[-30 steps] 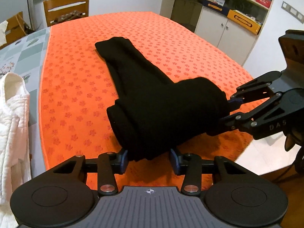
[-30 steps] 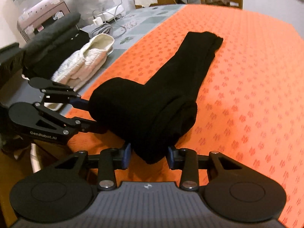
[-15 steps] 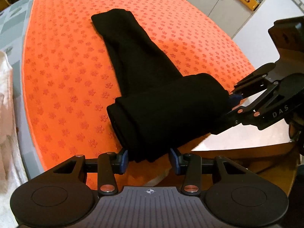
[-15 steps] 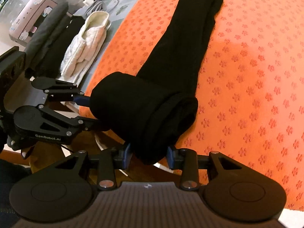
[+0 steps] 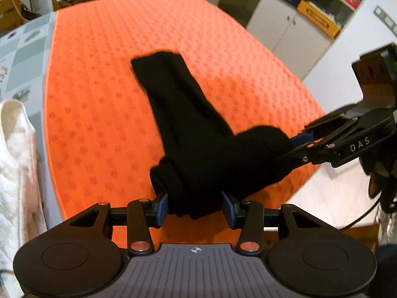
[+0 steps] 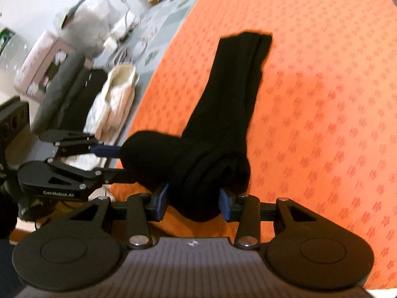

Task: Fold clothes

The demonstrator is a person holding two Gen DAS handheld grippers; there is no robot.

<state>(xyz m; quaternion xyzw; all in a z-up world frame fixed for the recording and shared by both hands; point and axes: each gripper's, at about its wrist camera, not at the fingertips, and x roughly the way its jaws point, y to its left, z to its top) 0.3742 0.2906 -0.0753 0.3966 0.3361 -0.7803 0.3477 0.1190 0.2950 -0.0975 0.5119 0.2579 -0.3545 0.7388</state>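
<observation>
A black garment [image 5: 198, 129] lies stretched along the orange patterned cloth [image 5: 99, 99] that covers the table, its narrow far end flat on the cloth and its near end gathered into a thick bundle at the table's near edge. That bundle is lifted between two handheld grippers.

The left gripper [image 5: 196, 204] has one end of the bundle between its blue pads [image 5: 162, 206], which press into the fabric from both sides, so it is pinching the garment. The right gripper [image 6: 196, 202] takes the other end of the bundle; its pads [image 6: 224, 204] sit against the fabric, and its jaws are opening slightly with the garment between them. In the left wrist view the right gripper reaches in from the right, its fingertips buried in the bundle's side.

To the left of the orange cloth, on the grey checked tablecloth [image 6: 158, 24], rests a white folded garment [image 6: 116, 99], and beside it a dark grey folded pile [image 6: 64, 84]. Farther off I see a pink box [image 6: 39, 62] and some white cables [image 6: 124, 24]. A white cabinet [image 5: 292, 34] stands beyond the table's far right.
</observation>
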